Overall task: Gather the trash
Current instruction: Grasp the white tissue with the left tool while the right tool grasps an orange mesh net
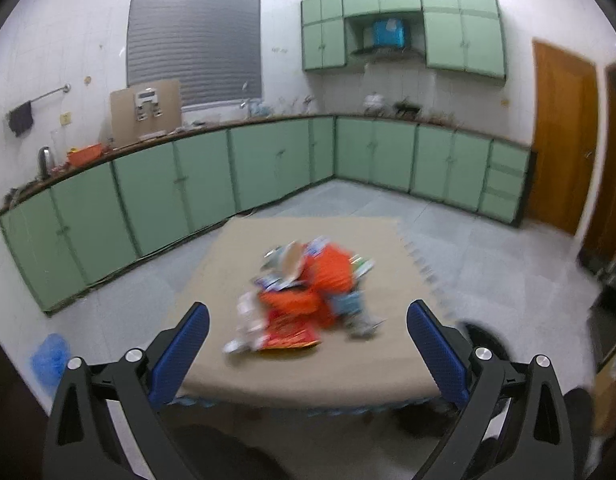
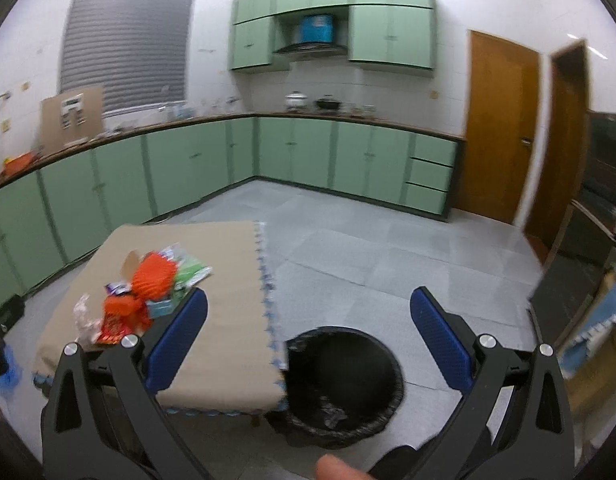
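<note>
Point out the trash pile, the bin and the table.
trash pile (image 1: 308, 300), left wrist view, on the orange wrapper.
bin (image 2: 344, 368), right wrist view, on its black liner.
table (image 2: 219, 320), right wrist view, on bare tan cloth.

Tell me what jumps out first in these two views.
The pile of trash, mostly orange and red wrappers, sits heaped mid-table on the beige tablecloth, framed by the left gripper with its blue fingers spread. In the right view, the black-lined trash bin stands on the floor against the table's right edge.
</note>
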A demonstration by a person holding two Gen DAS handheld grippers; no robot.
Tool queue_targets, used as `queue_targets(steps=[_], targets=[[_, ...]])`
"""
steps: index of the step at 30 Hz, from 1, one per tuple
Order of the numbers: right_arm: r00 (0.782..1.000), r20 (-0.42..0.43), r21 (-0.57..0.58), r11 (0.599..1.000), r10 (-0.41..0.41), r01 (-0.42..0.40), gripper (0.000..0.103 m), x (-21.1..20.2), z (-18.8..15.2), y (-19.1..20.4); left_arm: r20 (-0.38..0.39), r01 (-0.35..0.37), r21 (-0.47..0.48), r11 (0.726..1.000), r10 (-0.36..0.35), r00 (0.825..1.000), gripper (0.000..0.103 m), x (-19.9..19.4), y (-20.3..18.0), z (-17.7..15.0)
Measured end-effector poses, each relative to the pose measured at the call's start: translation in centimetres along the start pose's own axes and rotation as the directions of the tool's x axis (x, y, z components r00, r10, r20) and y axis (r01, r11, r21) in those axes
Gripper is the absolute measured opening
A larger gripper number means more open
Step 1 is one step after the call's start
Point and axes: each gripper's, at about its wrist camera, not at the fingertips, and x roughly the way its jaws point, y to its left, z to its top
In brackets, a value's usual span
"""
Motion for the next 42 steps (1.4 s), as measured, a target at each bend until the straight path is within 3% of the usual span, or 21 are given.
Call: queue_targets(steps=[2, 7, 12, 18, 20, 23, 30, 37, 42], targets=[[0.999, -0.032, -0.020, 0.999, 0.042, -0.043, 0.098, 1.7, -0.3, 1.4, -0.019, -0.033, -0.029, 0.999, 0.032, 0.999, 0.097, 1.1, 1.9, -1.1], [0.978, -0.144, -0.058, 0.986, 0.149, -0.158, 0.098, 6.4, -1.5, 5.7, -0.053, 0.060, -0.195, 0.979, -0.072, 0.996, 0.097, 3.7, 7.2, -3.2], [0.954, -0.207, -0.093, 0.966, 0.218, -0.241, 0.098, 10.2, -2.3, 9.8, -0.075, -0.030, -0.139, 0.990, 0.019, 0.997, 0.097, 7.8, 8.3, -3.3], [0.927, -0.235, -0.092, 0.943, 0.291, -0.319, 0.098, 14.1, -2.2, 12.8, -0.111, -0.012, -0.162, 0.987, -0.006, 0.994, 0.095, 13.9, 8.7, -4.2], [0.920, -0.236, -0.090, 0.935, 0.314, -0.343, 0.094, 15.4, -2.0, 13.6, -0.124, -0.008, -0.162, 0.987, -0.012, 0.992, 0.084, 16.1, 8.8, -4.4], [0.898, -0.269, -0.075, 0.922, 0.348, -0.380, 0.075, 17.3, -1.8, 14.7, -0.153, 0.012, -0.168, 0.986, -0.038, 0.988, 0.072, 18.6, 9.1, -4.7], [0.894, -0.271, -0.084, 0.916, 0.357, -0.391, 0.074, 19.7, -1.7, 17.4, -0.205, 0.027, -0.150, 0.988, -0.058, 0.977, 0.071, 23.0, 9.5, -5.6], [0.893, -0.268, -0.100, 0.912, 0.361, -0.399, 0.074, 21.4, -2.3, 19.0, -0.254, 0.080, -0.155, 0.985, -0.118, 0.960, 0.019, 25.8, 9.9, -6.2], [0.892, -0.268, -0.100, 0.911, 0.363, -0.400, 0.067, 23.3, -2.6, 20.4, -0.178, 0.104, -0.160, 0.982, -0.132, 0.975, 0.012, 24.8, 10.1, -4.6]])
